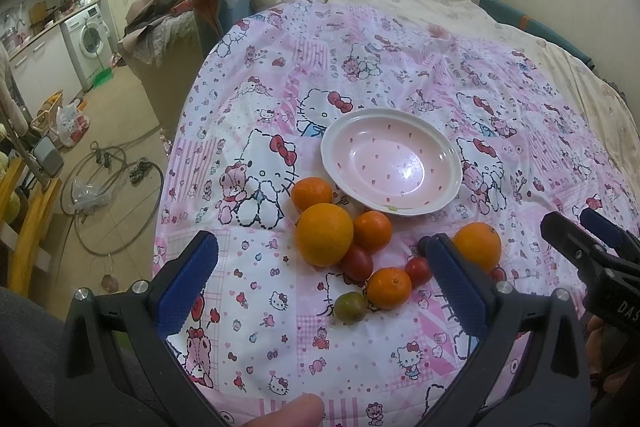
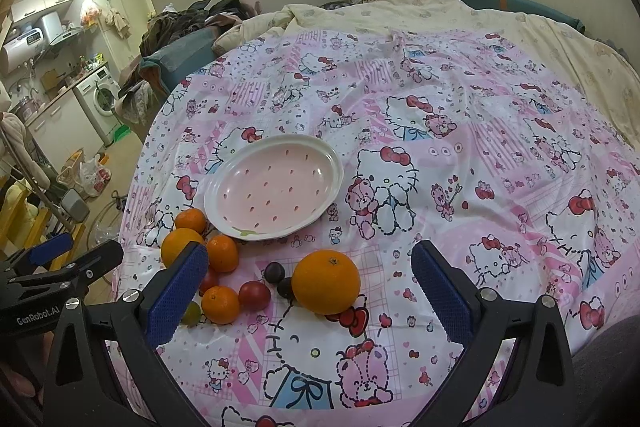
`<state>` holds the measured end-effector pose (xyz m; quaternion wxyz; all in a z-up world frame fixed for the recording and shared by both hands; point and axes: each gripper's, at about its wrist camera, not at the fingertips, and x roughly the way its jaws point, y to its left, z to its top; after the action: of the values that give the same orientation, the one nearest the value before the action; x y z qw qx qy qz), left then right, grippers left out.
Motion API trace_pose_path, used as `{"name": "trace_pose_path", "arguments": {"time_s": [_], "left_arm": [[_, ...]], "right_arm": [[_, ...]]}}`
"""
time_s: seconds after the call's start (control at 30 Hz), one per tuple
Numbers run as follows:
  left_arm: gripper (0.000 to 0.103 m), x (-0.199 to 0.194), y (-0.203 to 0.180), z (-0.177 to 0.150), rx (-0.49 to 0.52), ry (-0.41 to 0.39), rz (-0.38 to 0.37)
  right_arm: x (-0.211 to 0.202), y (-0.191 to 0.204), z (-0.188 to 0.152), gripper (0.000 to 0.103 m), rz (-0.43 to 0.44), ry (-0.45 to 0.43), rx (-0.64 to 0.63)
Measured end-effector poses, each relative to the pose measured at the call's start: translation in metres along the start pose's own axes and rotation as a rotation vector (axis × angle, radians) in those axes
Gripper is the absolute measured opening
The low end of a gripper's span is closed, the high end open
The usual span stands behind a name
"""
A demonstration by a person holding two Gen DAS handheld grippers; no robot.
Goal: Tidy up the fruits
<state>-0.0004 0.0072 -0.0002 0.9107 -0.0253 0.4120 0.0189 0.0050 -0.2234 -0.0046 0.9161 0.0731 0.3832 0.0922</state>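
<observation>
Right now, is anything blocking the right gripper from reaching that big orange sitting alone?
Nothing visible does. The right gripper is open, the big orange lies between its fingers, only bare cloth around.

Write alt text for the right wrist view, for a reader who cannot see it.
An open hand-held gripper hovers over a large orange on a pink cartoon-cat cloth. Smaller fruits cluster to its left, below an empty pink plate.
</observation>
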Motion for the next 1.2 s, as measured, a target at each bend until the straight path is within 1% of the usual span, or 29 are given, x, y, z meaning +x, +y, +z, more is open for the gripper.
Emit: {"name": "trace_pose_path", "arguments": {"time_s": [0.77,0.83,0.97,1.1,1.2], "left_arm": [[0.103,0.0,0.0,0.0,0.002,0.004,0.003],[0.103,0.002,0.001,-0.001,0.002,0.014,0.018],[0.103,0.007,0.007,-0.002,-0.027,0.047,0.012],[0.103,0.01,0.011,-0.002,-0.05,0.073,0.011],[0.103,0.01,0.01,0.0,-0.053,0.086,0.023]], "right_arm": [[0.0,-0.001,0.0,0.103,0.007,0.006,0.009],[0.004,-0.007,0.0,0.103,0.032,0.031,0.047],[0.023,-0.025,0.005,0.103,0.095,0.139,0.153],[0.04,-0.039,0.009,0.103,0.125,0.229,0.209],[0.056,-0.052,0.012,0.103,0.154,0.304,0.275]]}}
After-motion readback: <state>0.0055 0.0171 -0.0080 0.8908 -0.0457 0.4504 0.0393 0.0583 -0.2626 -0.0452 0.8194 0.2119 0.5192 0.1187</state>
